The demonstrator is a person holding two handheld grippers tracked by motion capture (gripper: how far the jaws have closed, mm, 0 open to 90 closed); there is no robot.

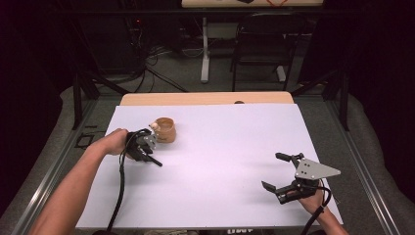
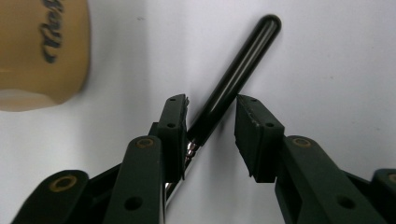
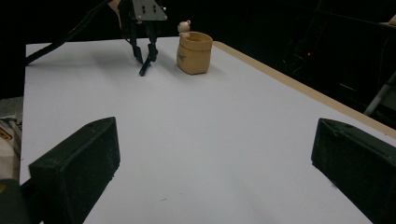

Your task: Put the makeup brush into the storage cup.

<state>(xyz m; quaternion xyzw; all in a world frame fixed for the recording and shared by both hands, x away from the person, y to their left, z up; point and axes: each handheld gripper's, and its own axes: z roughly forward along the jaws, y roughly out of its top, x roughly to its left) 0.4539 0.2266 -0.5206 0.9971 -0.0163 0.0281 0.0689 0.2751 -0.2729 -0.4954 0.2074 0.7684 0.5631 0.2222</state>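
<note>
Left tool (image 2: 210, 121) straddles a black-handled utensil (image 2: 233, 77) lying on the white worktop (image 1: 220, 147) near its far-left corner, jaws apart, not yet clamped. Just beside it stands my tan bear mug (image 1: 164, 129). Right tool (image 1: 284, 171) hovers spread wide, empty, near the right edge.
</note>
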